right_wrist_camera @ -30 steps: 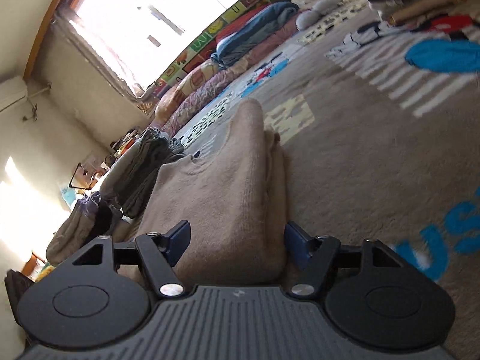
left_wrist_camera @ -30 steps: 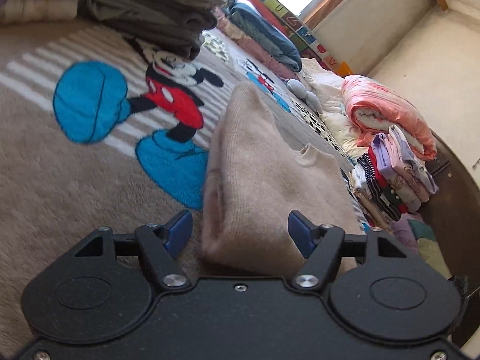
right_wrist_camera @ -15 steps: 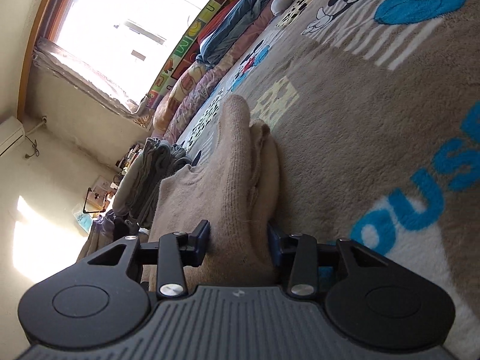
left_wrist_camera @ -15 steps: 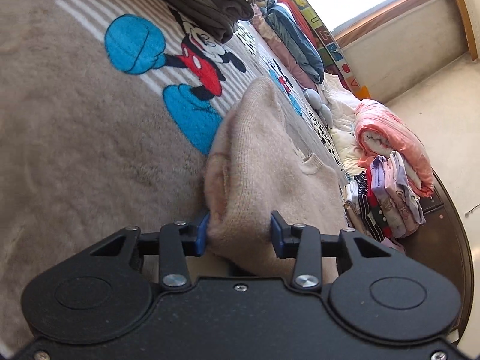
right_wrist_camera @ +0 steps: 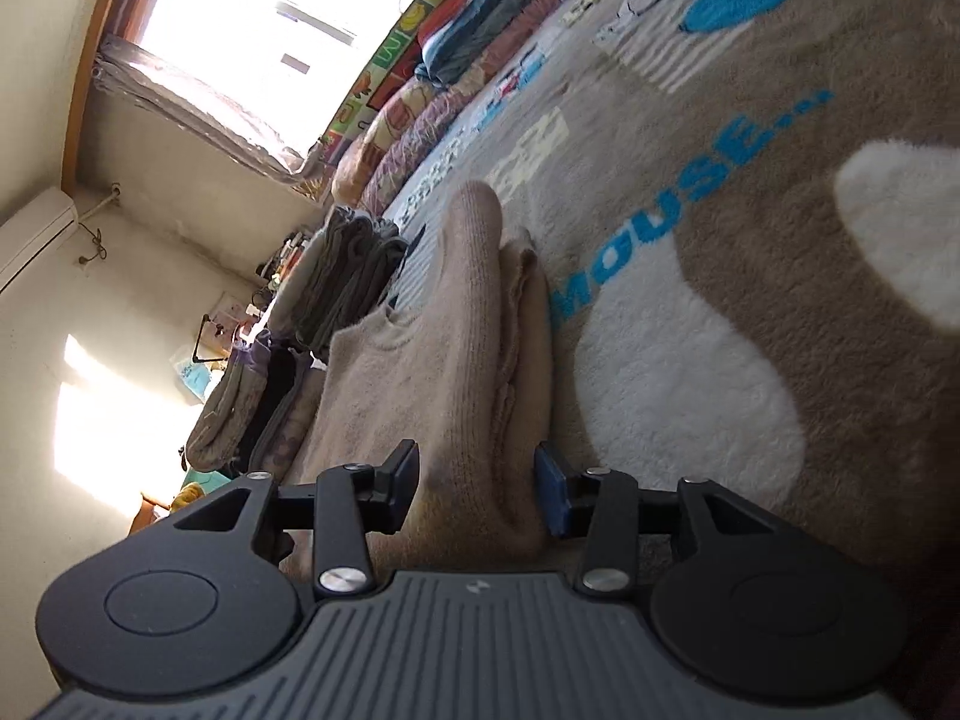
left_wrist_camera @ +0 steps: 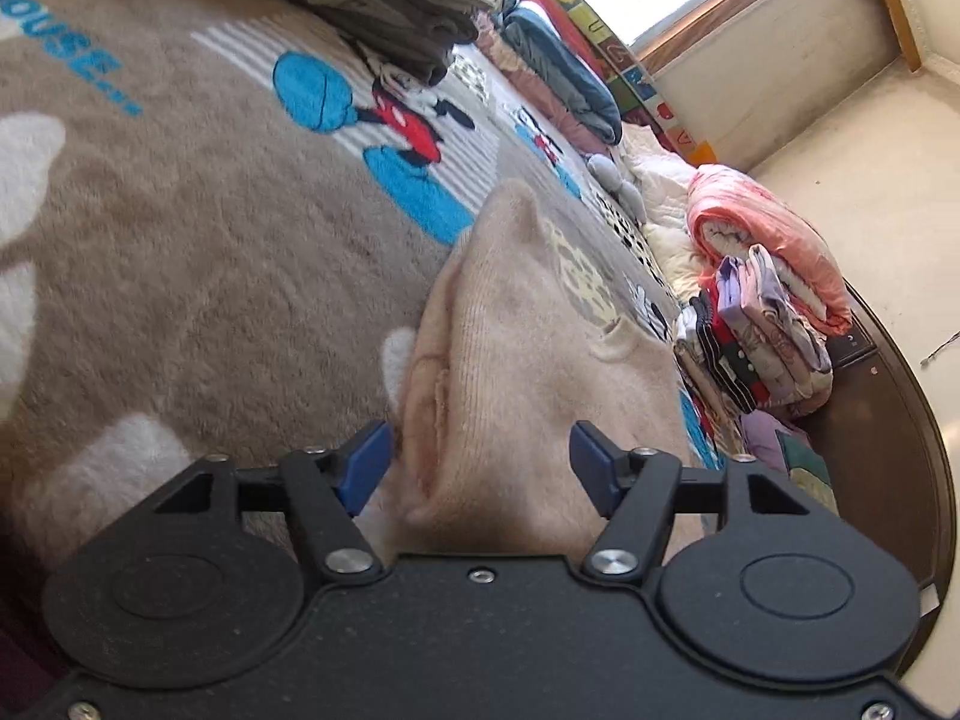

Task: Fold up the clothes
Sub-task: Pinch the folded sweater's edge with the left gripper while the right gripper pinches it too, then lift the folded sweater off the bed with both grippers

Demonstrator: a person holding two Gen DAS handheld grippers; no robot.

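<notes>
I have the beige knit sweater (left_wrist_camera: 528,360) lying folded on the brown fleece blanket (left_wrist_camera: 180,276), its thick folded edge bunched up and running away from both cameras. My left gripper (left_wrist_camera: 480,465) sits at one end of that fold; its blue pads (left_wrist_camera: 366,465) stand apart from the knit with a gap on each side, the jaws opening around the fabric rather than pinching it. My right gripper (right_wrist_camera: 477,489) is at the other end, jaws opening too, though narrower; the sweater (right_wrist_camera: 432,372) fills the space between the pads (right_wrist_camera: 552,495), and I think they no longer press on it, but the wool hides the contact line.

Beyond the sweater in the left view, a stack of folded clothes (left_wrist_camera: 756,336) and a pink quilted bundle (left_wrist_camera: 774,252) sit near the blanket's far edge, with grey folded garments (left_wrist_camera: 384,12) further back. The right view shows the blue "MOUSE" lettering (right_wrist_camera: 678,210) just beside the sweater.
</notes>
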